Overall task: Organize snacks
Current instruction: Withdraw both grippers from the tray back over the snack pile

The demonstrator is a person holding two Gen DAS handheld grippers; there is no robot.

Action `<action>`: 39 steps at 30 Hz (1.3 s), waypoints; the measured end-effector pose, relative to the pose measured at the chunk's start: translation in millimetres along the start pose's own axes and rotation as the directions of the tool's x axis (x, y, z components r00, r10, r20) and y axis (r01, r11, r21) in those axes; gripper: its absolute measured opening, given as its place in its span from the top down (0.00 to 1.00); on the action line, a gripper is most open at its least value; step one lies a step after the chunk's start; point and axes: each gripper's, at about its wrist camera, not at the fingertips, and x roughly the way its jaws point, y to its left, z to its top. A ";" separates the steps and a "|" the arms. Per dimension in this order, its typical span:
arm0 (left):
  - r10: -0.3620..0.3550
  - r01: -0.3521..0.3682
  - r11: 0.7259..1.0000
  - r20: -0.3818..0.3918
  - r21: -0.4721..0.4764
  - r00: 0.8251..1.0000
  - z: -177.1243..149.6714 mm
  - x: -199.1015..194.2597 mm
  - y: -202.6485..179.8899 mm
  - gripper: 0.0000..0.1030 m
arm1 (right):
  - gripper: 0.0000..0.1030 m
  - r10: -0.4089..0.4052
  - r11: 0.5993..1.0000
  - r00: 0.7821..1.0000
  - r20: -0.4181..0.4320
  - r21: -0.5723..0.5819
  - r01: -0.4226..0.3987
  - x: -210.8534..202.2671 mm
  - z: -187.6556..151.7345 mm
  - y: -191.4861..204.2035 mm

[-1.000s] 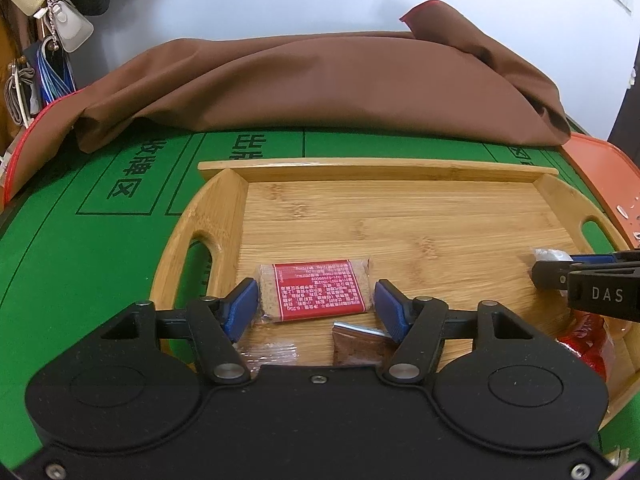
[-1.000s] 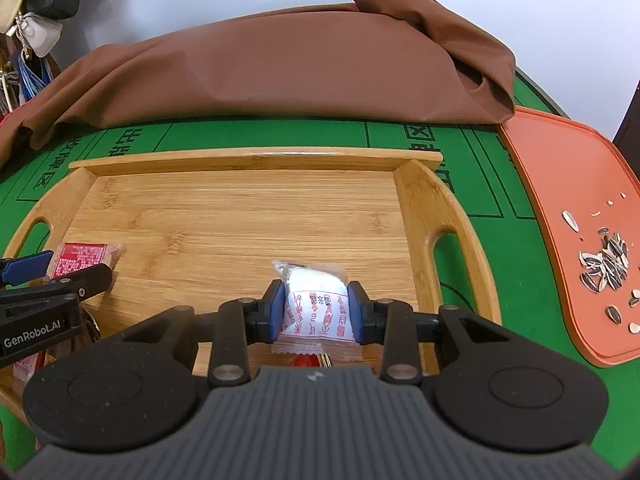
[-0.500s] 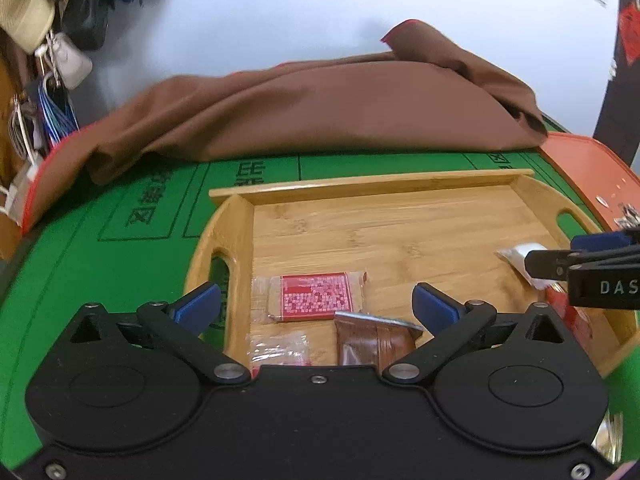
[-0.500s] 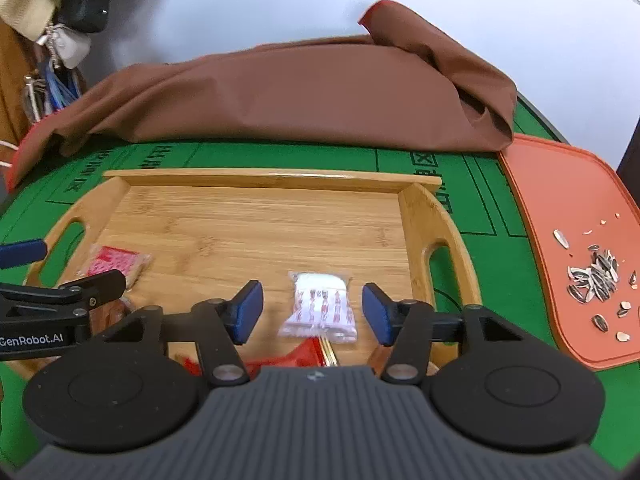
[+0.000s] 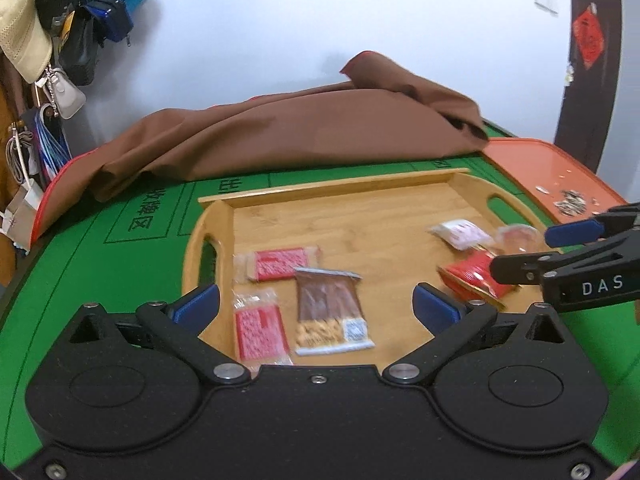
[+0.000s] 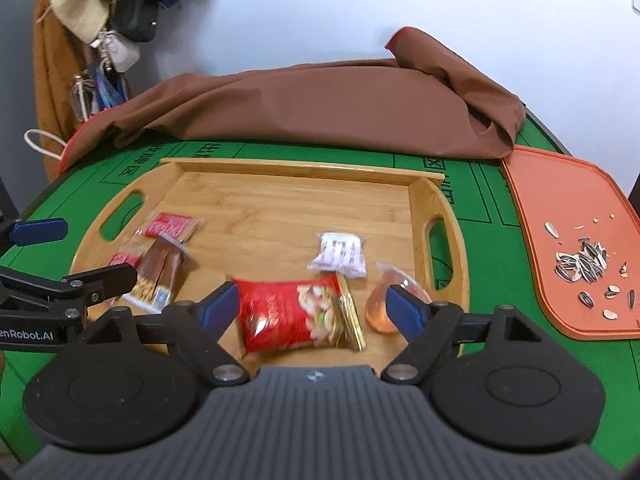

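The left gripper (image 5: 316,306) hangs above the near edge of the bamboo tray (image 5: 400,216), its blue fingers (image 5: 198,306) spread fully apart with nothing clamped. Just inside the left finger lies a red-labelled clear packet (image 5: 260,332), its long axis running away from the gripper; beyond it a second red-labelled bar (image 5: 280,265) lies crosswise, long axis left to right. Between the fingers, nearer the middle, the brown peanut packet (image 5: 330,312) lies lengthwise, its sealed dark end pointing away and its pale printed end toward the gripper. Out past the right finger sit the white sachet (image 5: 460,234) and the red nut bag (image 5: 476,278), partly hidden by the right gripper (image 6: 314,308). In the right wrist view that gripper's fingers (image 6: 404,310) are opening and press on nothing; the red nut bag (image 6: 300,316) lies between them on the tray (image 6: 280,204), long axis crosswise, its gold crimped end toward the right finger. The white sachet (image 6: 340,256) lies beyond the fingers, also crosswise. A clear pinkish jelly cup (image 6: 380,304) sits just behind the right finger, partly covered by it. Farther right, on the green desk (image 6: 492,280), an orange mat (image 6: 560,208) carries sunflower seed shells (image 6: 582,266).
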 end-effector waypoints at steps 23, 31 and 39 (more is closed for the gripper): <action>-0.066 0.066 0.998 -0.034 0.017 0.997 -76.1 -41.0 -20.9 0.00 | 0.18 0.036 0.999 0.998 -0.050 -0.027 -0.037 -43.3 -77.9 -20.3; -0.102 0.102 0.995 -0.042 0.008 0.994 -84.5 -44.9 -21.6 0.06 | 0.21 0.037 0.999 0.997 -0.074 -0.030 -0.040 -40.4 -89.3 -18.5; -0.137 0.136 0.991 -0.052 -0.014 0.989 -84.6 -44.0 -22.1 0.23 | 0.22 0.019 0.999 0.996 -0.082 -0.026 -0.021 -38.3 -89.7 -18.7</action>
